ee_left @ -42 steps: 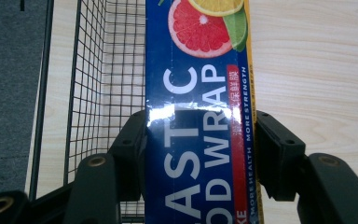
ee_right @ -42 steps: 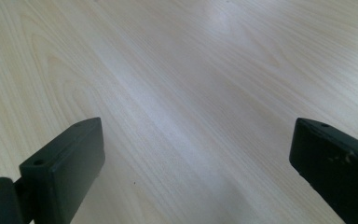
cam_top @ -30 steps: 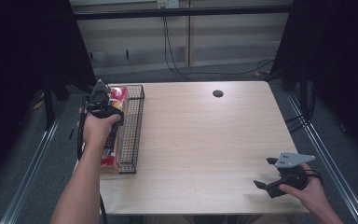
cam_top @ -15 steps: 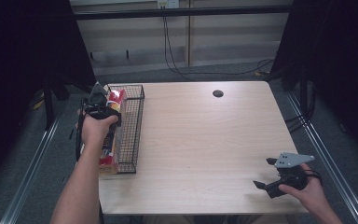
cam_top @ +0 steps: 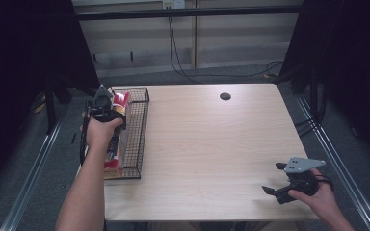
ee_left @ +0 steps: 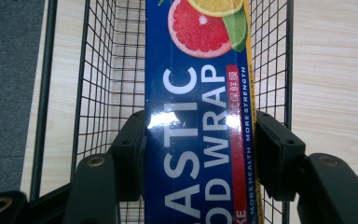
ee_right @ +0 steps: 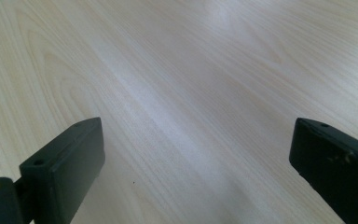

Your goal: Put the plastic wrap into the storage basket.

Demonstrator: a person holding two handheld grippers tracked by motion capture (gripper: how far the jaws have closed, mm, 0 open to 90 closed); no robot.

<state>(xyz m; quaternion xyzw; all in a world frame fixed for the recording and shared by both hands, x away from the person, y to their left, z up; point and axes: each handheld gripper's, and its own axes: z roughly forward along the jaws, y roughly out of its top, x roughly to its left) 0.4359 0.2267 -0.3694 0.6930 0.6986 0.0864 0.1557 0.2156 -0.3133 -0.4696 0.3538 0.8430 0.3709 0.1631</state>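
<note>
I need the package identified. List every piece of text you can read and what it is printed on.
On the blue box clamped in the left gripper, over the wire basket:
"ASTIC" (start cut off)
"OD WRAP" (start cut off)
"MORE HEALTH MORE STRENGTH"
Chinese characters on the red strip: too small to read.
High view: packaging print too blurred to read.

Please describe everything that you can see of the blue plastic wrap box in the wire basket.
The plastic wrap box is long and narrow, seemingly glossy cardboard, dark blue with large white letters, a red strip and a yellow edge. Grapefruit, orange and lime slices are printed near its far end. It lies lengthwise over the black wire basket, at the table's left edge. The left gripper is shut on it, a pad pressing on each long side. Whether it rests on the basket floor cannot be told.
</note>
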